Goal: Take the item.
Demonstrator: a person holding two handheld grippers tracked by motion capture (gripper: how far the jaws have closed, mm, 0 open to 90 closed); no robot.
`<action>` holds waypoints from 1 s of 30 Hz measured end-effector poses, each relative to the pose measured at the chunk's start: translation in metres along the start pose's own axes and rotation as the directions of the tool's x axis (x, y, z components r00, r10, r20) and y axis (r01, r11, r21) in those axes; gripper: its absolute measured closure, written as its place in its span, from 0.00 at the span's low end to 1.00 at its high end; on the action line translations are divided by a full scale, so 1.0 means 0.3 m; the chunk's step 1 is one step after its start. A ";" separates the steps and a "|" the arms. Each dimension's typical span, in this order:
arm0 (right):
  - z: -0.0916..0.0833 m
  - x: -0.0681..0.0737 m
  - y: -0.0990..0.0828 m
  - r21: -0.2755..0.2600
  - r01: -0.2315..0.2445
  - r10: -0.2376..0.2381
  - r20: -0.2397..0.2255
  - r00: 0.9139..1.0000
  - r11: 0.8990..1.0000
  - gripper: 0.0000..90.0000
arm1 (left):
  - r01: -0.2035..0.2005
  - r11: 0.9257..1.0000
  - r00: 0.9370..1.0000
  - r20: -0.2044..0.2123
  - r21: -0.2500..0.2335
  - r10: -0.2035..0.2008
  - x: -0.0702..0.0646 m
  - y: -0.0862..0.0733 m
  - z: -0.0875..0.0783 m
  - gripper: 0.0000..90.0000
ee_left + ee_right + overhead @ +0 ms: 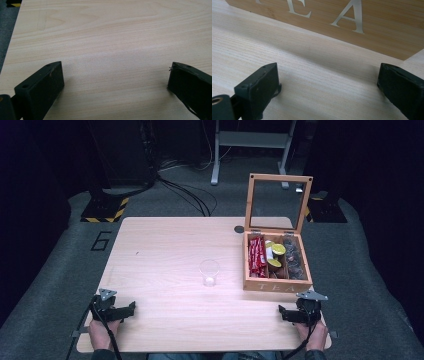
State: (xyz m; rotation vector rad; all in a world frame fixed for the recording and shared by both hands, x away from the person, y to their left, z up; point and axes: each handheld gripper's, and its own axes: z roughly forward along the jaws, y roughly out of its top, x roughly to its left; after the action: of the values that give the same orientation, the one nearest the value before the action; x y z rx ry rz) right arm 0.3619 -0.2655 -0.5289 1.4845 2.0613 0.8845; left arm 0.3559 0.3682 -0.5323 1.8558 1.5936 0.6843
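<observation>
A wooden tea box [277, 285] marked TEA stands open at the table's right, its glass lid [278, 202] upright. Inside lie red sachets [257, 256], yellow-green pods [276, 254] and dark packets [295, 257]. A clear plastic cup [209, 272] stands upright mid-table, left of the box. My left gripper [131, 310] rests near the front left edge, open over bare wood [115, 75]. My right gripper [282, 313] sits open at the front right, just before the box front [352, 15], nothing between its jaws.
The light wooden table [165, 250] has a small dark round grommet [239, 229] at its far edge. Beyond it are grey carpet, black cables [185, 190], a white frame leg [216, 165] and hazard-striped stand bases [105, 210].
</observation>
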 end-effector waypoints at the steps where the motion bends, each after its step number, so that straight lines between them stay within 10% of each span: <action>1: -0.001 -0.001 0.001 0.003 -0.003 0.003 -0.005 1.000 1.000 0.04 | 0.000 1.000 1.000 -0.003 -0.004 0.000 0.000 0.000 0.001 0.00; 30: -0.199 -0.037 0.179 -0.045 -0.026 0.021 -0.106 0.994 0.999 0.11 | 0.002 1.000 1.000 -0.001 0.004 -0.002 -0.003 0.001 0.000 0.00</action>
State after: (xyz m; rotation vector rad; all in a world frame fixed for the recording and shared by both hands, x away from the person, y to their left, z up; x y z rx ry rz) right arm 0.3603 -0.2786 -0.4490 1.4698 2.0871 1.0337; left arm 0.3561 0.3671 -0.5321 1.8564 1.5986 0.6823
